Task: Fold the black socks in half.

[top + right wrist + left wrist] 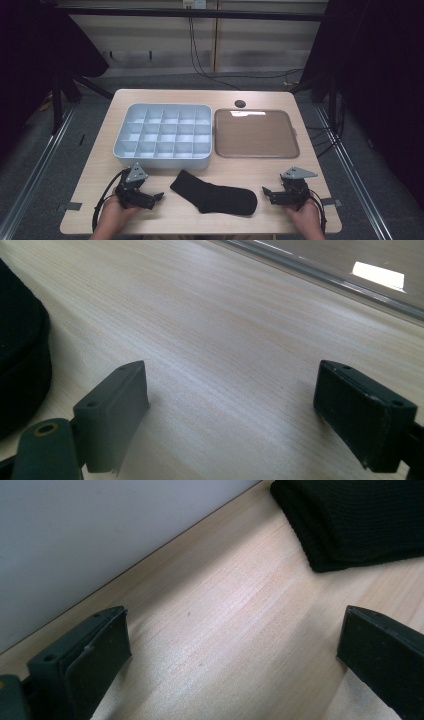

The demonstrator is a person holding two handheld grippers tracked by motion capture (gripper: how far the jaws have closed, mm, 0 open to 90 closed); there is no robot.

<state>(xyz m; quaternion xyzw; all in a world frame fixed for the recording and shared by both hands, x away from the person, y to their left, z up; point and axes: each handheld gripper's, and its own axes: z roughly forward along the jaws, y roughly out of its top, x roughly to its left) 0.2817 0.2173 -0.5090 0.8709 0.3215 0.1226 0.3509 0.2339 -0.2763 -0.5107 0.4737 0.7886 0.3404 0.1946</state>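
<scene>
Black sock (215,192) lies flat on the table (165,210), untouched, between our two grippers. Left gripper (156,197) and right gripper (266,192) both point at it with jaws wide apart, nothing in them (we judge this the start). Organizer (162,136) beyond the left gripper has no sock in it; grasp and placement remain.

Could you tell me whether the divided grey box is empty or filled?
Empty: every compartment of the divided grey box shows its bare floor.
</scene>
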